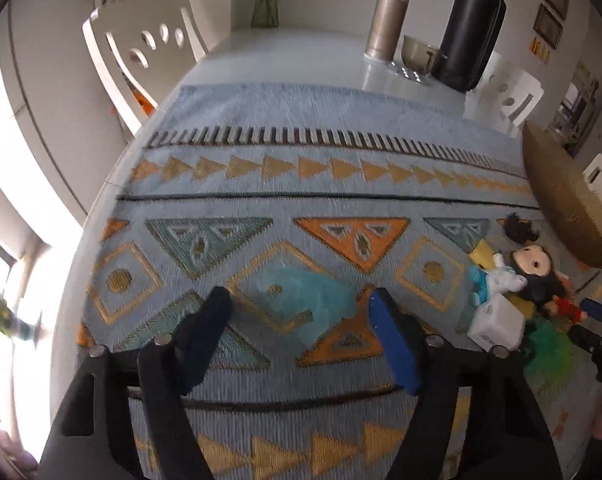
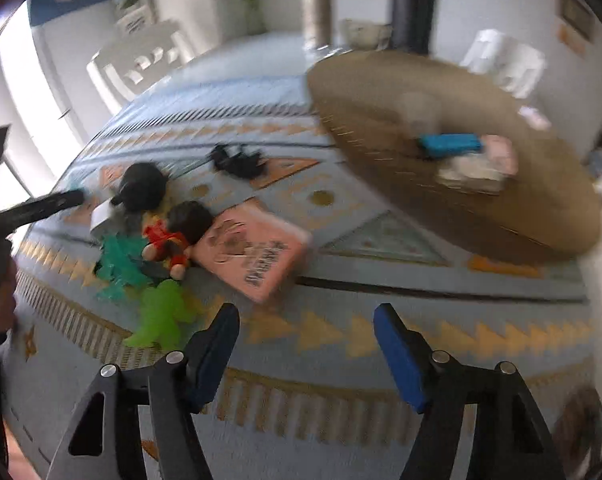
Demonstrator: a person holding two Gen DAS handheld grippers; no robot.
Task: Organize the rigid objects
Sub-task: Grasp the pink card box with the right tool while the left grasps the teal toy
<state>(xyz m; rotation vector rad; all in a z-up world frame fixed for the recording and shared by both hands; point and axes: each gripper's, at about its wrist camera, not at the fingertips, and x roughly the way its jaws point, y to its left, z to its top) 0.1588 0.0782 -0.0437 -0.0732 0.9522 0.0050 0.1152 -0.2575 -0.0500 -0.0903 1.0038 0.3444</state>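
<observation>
My left gripper (image 1: 297, 306) hangs open over the patterned cloth (image 1: 301, 168). A blurred, see-through teal piece (image 1: 301, 300) lies between its fingers, and neither pad touches it. To its right is a pile: a dark-haired doll (image 1: 533, 268), a white box (image 1: 497, 324) and a green toy (image 1: 545, 352). My right gripper (image 2: 305, 316) is open and empty above the cloth. Ahead of it lie a pink box (image 2: 253, 252), a red-dressed doll (image 2: 173, 240), a green toy (image 2: 161, 312) and a teal toy (image 2: 121, 260). The woven tray (image 2: 381, 92) holds a blue item (image 2: 449, 146) and pale packets (image 2: 477, 168).
At the table's far end stand a black flask (image 1: 469, 28), a tan canister (image 1: 387, 24) and a bowl (image 1: 419, 52). White chairs (image 1: 141, 48) line the far left side. A small black object (image 2: 237, 160) lies on the cloth. A hand (image 2: 1, 300) shows at the left edge.
</observation>
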